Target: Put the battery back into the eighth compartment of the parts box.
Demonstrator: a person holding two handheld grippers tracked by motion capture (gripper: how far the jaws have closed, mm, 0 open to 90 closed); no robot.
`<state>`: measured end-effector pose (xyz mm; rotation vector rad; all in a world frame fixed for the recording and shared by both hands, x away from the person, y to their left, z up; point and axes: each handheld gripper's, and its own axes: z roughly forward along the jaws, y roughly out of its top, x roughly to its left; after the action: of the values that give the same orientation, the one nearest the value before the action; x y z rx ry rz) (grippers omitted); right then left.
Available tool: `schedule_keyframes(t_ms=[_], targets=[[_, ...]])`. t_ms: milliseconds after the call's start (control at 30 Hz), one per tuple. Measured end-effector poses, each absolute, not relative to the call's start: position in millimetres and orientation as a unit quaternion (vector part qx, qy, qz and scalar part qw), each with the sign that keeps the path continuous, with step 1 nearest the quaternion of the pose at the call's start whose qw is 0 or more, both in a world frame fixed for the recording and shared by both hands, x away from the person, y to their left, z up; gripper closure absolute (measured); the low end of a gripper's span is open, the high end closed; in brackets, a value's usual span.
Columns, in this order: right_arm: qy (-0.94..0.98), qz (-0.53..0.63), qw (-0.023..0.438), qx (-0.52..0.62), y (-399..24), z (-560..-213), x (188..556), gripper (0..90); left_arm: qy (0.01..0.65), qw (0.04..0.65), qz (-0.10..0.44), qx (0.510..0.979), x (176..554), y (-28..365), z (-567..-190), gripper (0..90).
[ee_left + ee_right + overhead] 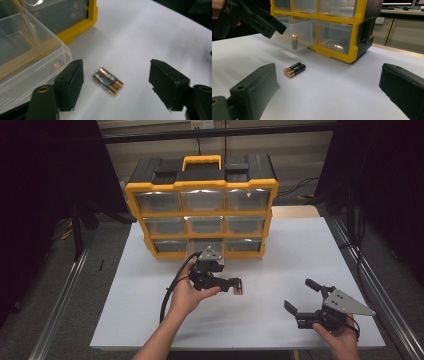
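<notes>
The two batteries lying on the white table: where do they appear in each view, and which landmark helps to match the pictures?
High view: the two batteries lie just right of the left gripper, near the centre.
Left gripper view: centre, side by side, between its fingers.
Right gripper view: left of centre, in front of the pulled-out clear drawer.
Shared landmark: the yellow organizer behind them.
</notes>
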<state>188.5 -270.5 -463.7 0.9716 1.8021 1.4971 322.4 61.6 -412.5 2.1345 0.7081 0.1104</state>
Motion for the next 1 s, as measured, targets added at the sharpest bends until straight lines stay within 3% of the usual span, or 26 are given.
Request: schedule_keyframes(t_ms=[1000], targets=[[0.681,0.564,0.296,0.362,-271,-464,188,1.3,0.312,0.381,0.078,0.867,325,32,-467,56.3]])
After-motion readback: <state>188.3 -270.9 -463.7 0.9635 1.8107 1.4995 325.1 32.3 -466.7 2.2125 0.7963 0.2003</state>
